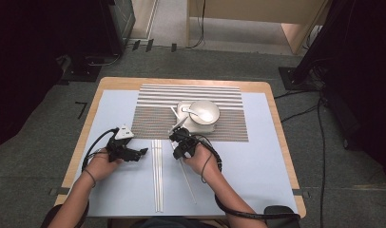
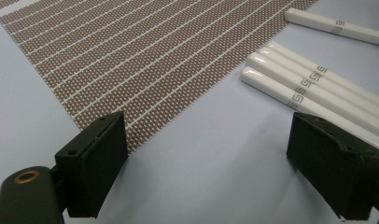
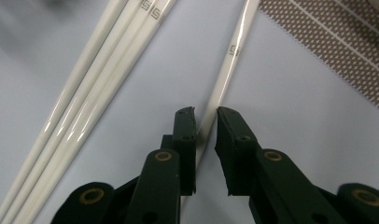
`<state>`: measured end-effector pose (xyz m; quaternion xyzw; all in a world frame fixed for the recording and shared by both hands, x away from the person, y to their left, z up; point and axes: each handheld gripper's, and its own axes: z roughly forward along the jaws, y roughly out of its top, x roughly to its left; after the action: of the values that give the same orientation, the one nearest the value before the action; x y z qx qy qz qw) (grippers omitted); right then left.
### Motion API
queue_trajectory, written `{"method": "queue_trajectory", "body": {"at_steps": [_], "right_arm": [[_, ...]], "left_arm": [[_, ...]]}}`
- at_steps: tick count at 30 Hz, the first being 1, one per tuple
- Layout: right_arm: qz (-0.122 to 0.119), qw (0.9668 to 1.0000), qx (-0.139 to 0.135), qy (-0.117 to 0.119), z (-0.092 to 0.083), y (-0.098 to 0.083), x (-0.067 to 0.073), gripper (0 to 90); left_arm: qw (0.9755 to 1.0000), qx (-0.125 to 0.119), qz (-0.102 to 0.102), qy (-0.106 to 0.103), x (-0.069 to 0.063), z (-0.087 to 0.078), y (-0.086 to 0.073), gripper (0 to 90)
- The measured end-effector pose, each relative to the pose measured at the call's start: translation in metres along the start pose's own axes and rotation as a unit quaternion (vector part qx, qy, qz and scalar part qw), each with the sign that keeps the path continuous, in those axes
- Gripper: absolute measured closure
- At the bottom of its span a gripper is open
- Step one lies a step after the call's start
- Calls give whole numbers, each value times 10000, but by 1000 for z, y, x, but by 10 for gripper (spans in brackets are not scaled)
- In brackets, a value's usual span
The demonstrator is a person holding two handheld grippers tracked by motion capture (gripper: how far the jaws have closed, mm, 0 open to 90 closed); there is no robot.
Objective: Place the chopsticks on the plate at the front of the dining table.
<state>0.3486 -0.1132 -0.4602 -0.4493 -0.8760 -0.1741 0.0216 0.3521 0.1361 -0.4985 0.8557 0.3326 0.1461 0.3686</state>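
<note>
- Right gripper (image 3: 206, 114): fingers pinch the lone chopstick (image 3: 225, 70), which lies on the counter (image 1: 257, 166) at 6 o'clock of the bowl (image 1: 204, 111).
- Left gripper (image 2: 206, 154): fingers spread, nothing between them, at 9 o'clock of three chopsticks (image 2: 313, 93).

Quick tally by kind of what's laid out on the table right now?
White chopsticks: 4 (three together, one between the right claw's jaws)
Striped placemat: 1
Bowl: 1
Spoon: 1
Plate under the bowl: 1
Total: 8
</note>
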Motion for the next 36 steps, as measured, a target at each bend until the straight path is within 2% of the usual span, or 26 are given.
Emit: {"method": "queue_trajectory", "body": {"at_steps": [1,5,10,17,24,29,36], "right_arm": [[86,9999,-14,82,-2,-1,-4,819],[189,9998,-4,92,-2,-2,-10,814],[234,9996,19,180,-1,-2,-12,792],[297,9985,51,446,-2,-3,-15,739],[297,9982,105,514,-6,-8,-17,737],[464,9962,209,708,-9,-14,-21,741],[492,9954,348,739,-9,-19,-20,752]], "left_arm": [[10000,2,1,0,0,0,0,118],[10000,3,-6,-4,0,0,0,118],[10000,3,-5,-4,0,0,0,118],[10000,2,-6,-3,0,0,0,118],[10000,2,-5,-3,0,0,0,118],[10000,3,-4,-2,0,0,0,118],[10000,0,-6,-2,0,0,0,118]]}}
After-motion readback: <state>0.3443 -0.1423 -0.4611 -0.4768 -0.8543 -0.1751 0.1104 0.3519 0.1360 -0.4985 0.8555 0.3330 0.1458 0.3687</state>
